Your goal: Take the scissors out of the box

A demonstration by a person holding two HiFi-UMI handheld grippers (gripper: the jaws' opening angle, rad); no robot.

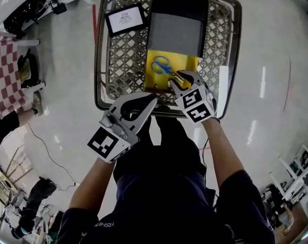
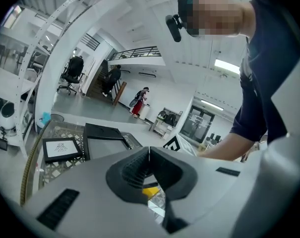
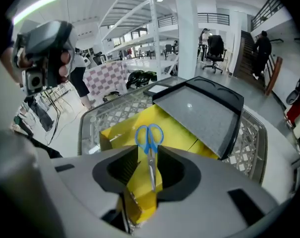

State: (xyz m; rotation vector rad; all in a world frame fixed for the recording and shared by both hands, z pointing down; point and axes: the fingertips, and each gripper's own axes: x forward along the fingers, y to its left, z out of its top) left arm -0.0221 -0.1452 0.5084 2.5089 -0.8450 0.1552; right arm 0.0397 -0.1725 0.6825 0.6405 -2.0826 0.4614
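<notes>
Basket [image 1: 104, 60]: yellow box [image 1: 187, 64] at near edge; frame [image 1: 125, 18] in far-left corner.
Box: blue scissors [image 1: 162, 66] inside.
R gripper [image 3: 148, 157]: jaws wide apart, scissors blades btw them, no grip.
L gripper [image 2: 149, 151]: jaws together, empty.

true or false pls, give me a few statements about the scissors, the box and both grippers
1. The scissors have blue handles. True.
2. The scissors lie on the bare floor. False: they lie in the yellow box, which sits in the mesh basket.
3. The left gripper is shut with nothing between its jaws. True.
4. The right gripper is clamped on the scissors. False: its jaws stand apart, and the scissors show between them, not gripped.
5. A framed picture also lies in the mesh basket. True.
</notes>
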